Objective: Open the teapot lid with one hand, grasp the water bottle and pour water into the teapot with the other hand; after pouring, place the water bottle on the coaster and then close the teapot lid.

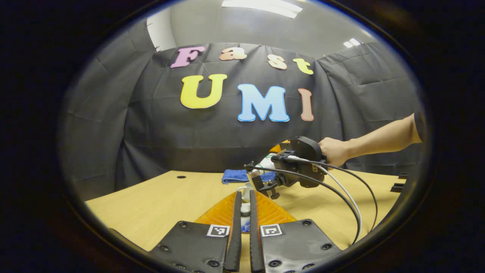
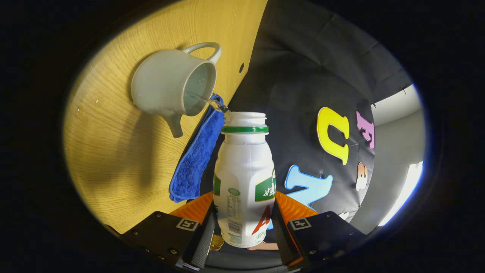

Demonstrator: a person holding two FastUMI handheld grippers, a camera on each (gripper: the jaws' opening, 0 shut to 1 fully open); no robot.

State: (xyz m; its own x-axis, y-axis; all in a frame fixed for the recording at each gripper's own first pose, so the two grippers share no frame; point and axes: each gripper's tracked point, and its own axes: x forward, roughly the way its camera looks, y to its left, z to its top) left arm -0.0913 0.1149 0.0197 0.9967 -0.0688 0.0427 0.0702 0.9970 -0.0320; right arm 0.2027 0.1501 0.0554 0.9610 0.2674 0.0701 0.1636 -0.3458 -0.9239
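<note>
In the right gripper view my right gripper (image 2: 243, 223) is shut on a white water bottle (image 2: 244, 170) with a green neck ring, tipped over. A thin stream of water runs from its mouth into the open white teapot (image 2: 166, 89) on the wooden table. In the left gripper view my left gripper (image 1: 245, 195) holds a small white lid (image 1: 245, 210) with blue marks between its nearly closed fingers, above the table. Just beyond it a hand holds the right gripper (image 1: 261, 182) over the teapot (image 1: 242, 189), which is mostly hidden.
A folded blue cloth (image 2: 193, 163) lies on the table (image 2: 113, 151) beside the teapot, toward the back wall (image 1: 242, 175). Cables (image 1: 341, 193) hang from the right gripper across the table's right side. A small hole (image 1: 181, 177) sits in the tabletop at the back left.
</note>
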